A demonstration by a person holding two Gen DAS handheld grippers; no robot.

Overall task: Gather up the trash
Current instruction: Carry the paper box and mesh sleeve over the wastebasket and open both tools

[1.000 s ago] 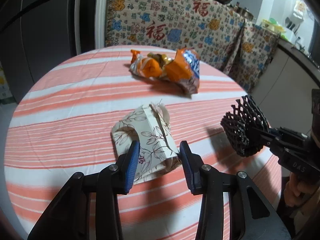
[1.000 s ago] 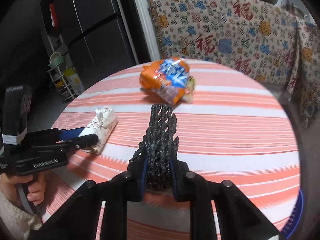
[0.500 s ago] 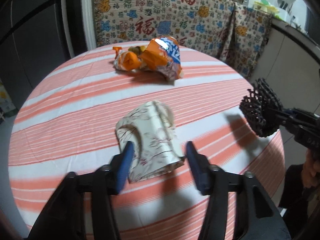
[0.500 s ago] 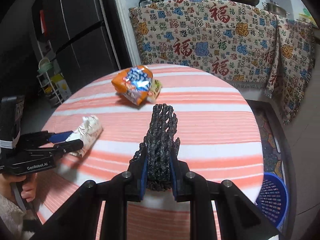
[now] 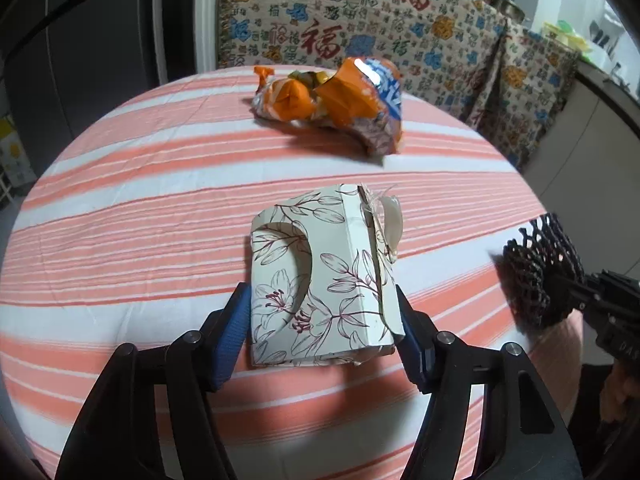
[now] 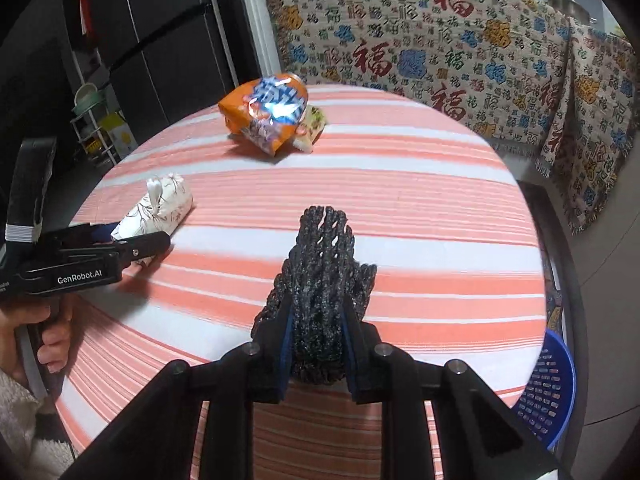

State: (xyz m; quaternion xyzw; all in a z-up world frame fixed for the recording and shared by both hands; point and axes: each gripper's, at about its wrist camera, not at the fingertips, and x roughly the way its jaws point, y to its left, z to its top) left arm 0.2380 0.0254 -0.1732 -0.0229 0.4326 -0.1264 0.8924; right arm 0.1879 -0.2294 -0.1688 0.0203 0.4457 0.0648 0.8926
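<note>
A crumpled floral paper box [image 5: 320, 276] lies on the round striped table [image 5: 120, 208]. My left gripper [image 5: 320, 332] straddles its near end. The jaws are closing, with the blue pads [image 5: 232, 332] right at the box's sides and no squeeze showing. In the right wrist view the left gripper [image 6: 132, 244] reaches the same box [image 6: 164, 200] from the left. My right gripper [image 6: 318, 312] is shut on a black foam net [image 6: 320, 280], held above the table's near edge. An orange and blue snack bag [image 5: 352, 100] lies at the far side.
A blue plastic basket [image 6: 548, 392] stands on the floor to the right of the table. A patterned cloth [image 6: 440, 60] hangs behind the table, and a dark fridge [image 6: 160, 40] stands at the back left. A small wrapper [image 6: 312, 128] lies beside the snack bag.
My left gripper opened wider and moved forward, so the floral box now sits between its fingers. The right gripper kept its hold on the black net and shifted sideways.
</note>
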